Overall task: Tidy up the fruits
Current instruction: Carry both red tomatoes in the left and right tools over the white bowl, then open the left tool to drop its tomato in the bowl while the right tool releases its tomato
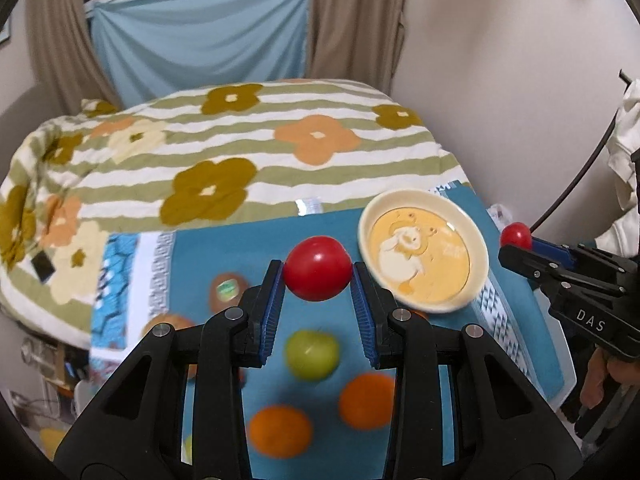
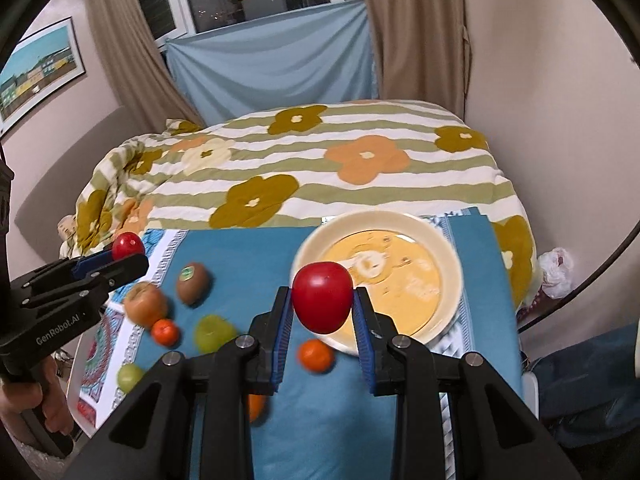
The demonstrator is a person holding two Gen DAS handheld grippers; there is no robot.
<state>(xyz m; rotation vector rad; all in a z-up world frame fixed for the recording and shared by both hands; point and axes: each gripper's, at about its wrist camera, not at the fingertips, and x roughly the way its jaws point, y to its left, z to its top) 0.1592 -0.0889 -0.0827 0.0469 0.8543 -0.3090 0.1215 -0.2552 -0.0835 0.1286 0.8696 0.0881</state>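
Note:
My left gripper is shut on a red tomato, held above the blue cloth, left of the cream plate. My right gripper is shut on a red apple, held over the near left rim of the cream plate. Each gripper shows in the other's view with its red fruit: the right gripper and the left gripper. On the cloth lie a kiwi, a green apple, oranges, a small tangerine and a brownish-orange fruit.
The blue cloth covers the near part of a bed with a striped flowered quilt. A patterned mat with a green fruit lies at the left. Walls stand close on the right; curtains hang behind.

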